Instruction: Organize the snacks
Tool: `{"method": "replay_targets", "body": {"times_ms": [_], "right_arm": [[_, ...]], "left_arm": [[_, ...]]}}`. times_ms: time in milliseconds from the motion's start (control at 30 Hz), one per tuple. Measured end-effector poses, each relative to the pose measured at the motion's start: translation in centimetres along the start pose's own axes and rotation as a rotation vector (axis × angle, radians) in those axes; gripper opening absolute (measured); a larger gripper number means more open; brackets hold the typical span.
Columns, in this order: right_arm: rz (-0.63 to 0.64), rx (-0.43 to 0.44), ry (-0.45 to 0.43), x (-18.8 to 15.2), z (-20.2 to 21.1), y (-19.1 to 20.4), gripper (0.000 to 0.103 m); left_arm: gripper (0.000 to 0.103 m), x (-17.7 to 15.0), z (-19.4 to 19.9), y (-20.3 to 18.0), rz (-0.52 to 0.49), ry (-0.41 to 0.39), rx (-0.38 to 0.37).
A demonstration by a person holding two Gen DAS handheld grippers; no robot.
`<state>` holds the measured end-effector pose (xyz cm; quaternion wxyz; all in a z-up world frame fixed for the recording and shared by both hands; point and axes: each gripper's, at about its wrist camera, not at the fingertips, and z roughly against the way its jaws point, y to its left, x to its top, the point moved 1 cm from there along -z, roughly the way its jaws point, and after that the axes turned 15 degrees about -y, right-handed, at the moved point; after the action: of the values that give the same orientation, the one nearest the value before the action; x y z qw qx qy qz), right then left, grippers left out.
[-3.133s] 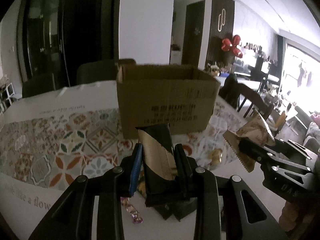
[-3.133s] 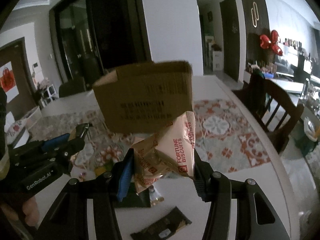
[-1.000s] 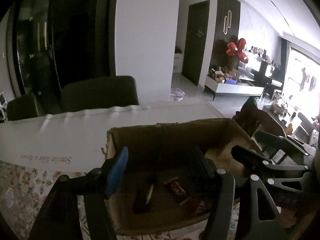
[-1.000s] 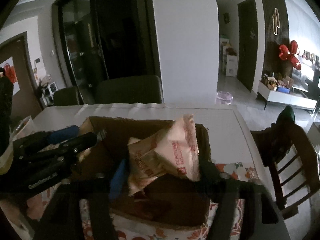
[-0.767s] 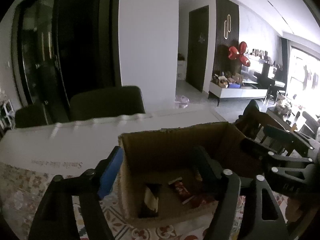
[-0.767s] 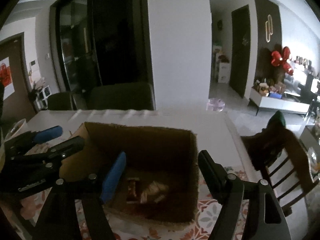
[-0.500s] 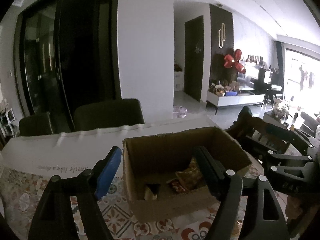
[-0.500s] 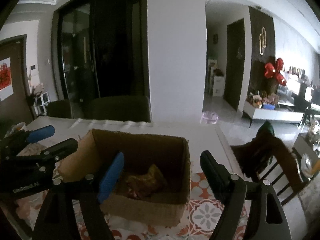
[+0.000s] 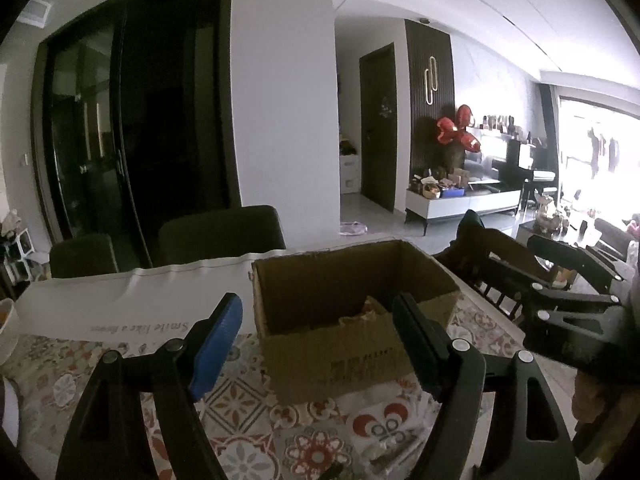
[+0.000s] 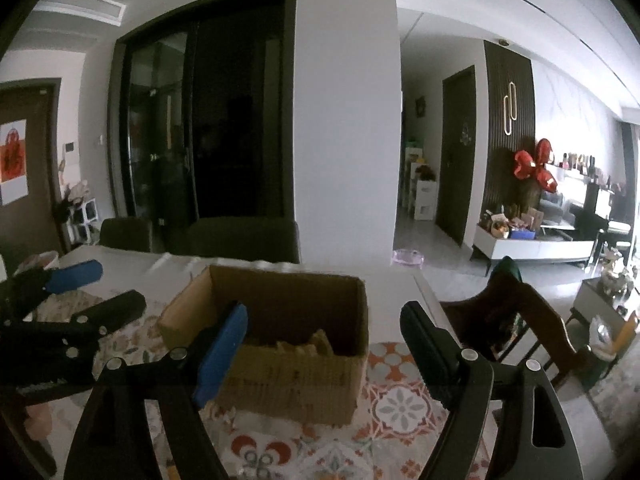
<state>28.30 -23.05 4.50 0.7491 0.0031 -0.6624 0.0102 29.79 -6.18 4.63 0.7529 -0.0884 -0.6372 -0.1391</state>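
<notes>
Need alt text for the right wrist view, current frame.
Open, empty right tongs point at an open cardboard box holding snack packets on a patterned tablecloth. The left tongs, also open, reach in from the left.

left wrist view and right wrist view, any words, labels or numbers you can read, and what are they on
"Smile like a flower", upside down in the left wrist view: on the plain white border of the patterned tablecloth.
Dark printed lines on the front of the brown cardboard box: too blurred to read in either view.
Pale lettering on the side of the black left gripper in the right wrist view: too blurred to read.
Red and white poster on the brown door: no readable text.
</notes>
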Motion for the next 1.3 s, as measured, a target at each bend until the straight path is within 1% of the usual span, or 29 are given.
{"method": "replay_targets", "body": {"times_ms": [100, 333, 467, 667, 833, 967, 1100, 1200, 1300], "right_arm": [[-0.013, -0.016, 0.002, -0.6, 1.2, -0.2, 0.080], [-0.013, -0.048, 0.012, -2.1, 3.7, -0.5, 0.080], [-0.003, -0.066, 0.027, -3.4, 4.9, -0.6, 0.080], [0.005, -0.086, 0.068, -5.3, 6.0, -0.8, 0.080], [-0.004, -0.095, 0.131, -7.7, 6.9, -1.1, 0.080], [-0.017, -0.104, 0.182, -9.3, 7.8, -1.2, 0.080], [-0.039, -0.123, 0.244, -10.9, 8.8, -0.9, 0.080], [-0.078, -0.136, 0.298, -12.1, 9.5, -0.7, 0.080], [-0.129, -0.163, 0.371, -13.5, 10.0, -0.4, 0.080]], "left_arm": [[0.077, -0.7, 0.7, -0.4, -0.010, 0.003, -0.009], [0.077, -2.8, 2.2, -1.8, -0.024, 0.034, -0.057], [0.077, -4.0, 3.1, -2.5, -0.046, 0.045, -0.068], [0.074, -5.8, 3.7, -3.6, -0.082, 0.072, -0.112], [0.072, -7.4, 4.2, -4.9, -0.128, 0.093, -0.159], [0.069, -8.8, 4.7, -5.7, -0.158, 0.136, -0.205], [0.069, -10.3, 5.1, -6.3, -0.208, 0.168, -0.272], [0.069, -11.3, 5.4, -6.8, -0.267, 0.187, -0.326], [0.069, -12.3, 5.4, -7.0, -0.299, 0.217, -0.382]]}}
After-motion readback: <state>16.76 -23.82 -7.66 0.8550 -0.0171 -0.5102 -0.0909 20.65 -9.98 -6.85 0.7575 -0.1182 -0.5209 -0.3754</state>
